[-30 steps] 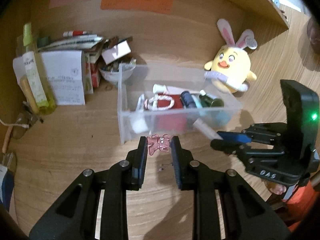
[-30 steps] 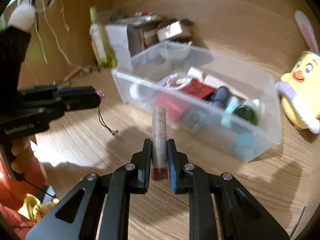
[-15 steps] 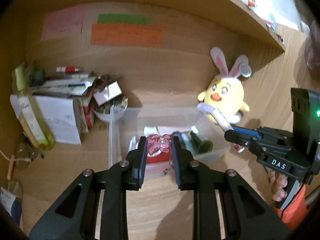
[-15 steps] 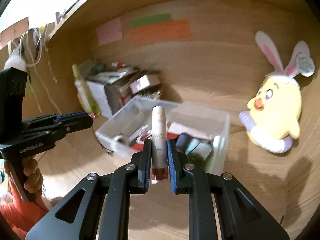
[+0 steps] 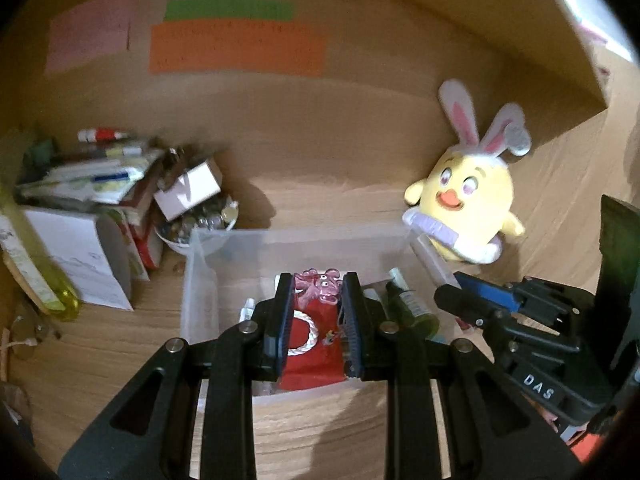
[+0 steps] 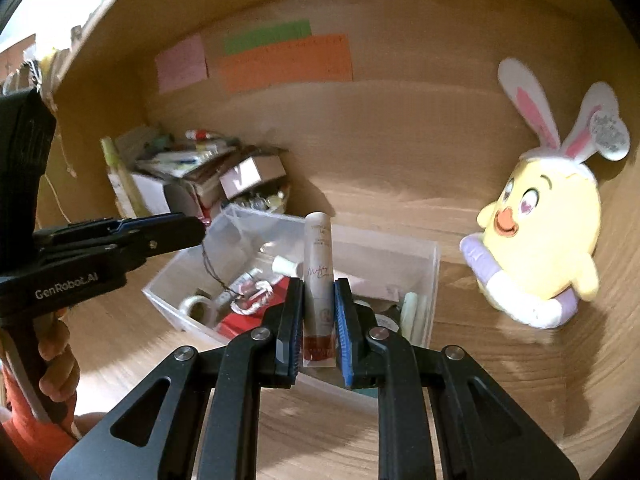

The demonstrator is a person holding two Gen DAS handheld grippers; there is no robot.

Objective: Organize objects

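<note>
**Both grippers loaded over the bin**

Nearest in its own view, the left gripper is closed on a pink charm, pinched between the fingertips with a thin dark cord hanging below it. The charm hangs above the clear bin, over the red box and the white ring lying on it.

The right gripper clamps a pale tube upright, its red end down between the pads and its cap end standing clear above them. The tube is over the bin's near wall. Seen from the left, the right gripper sits at the bin's right end.

Inside the bin lie a dark green bottle and other small items, too blurred to name with confidence.

Farther left stand a stack of papers and boxes and a small bowl touching the bin's far-left corner. Far right, a yellow plush chick with rabbit ears stands by the wooden back wall, which carries pink, green and orange notes.
</note>
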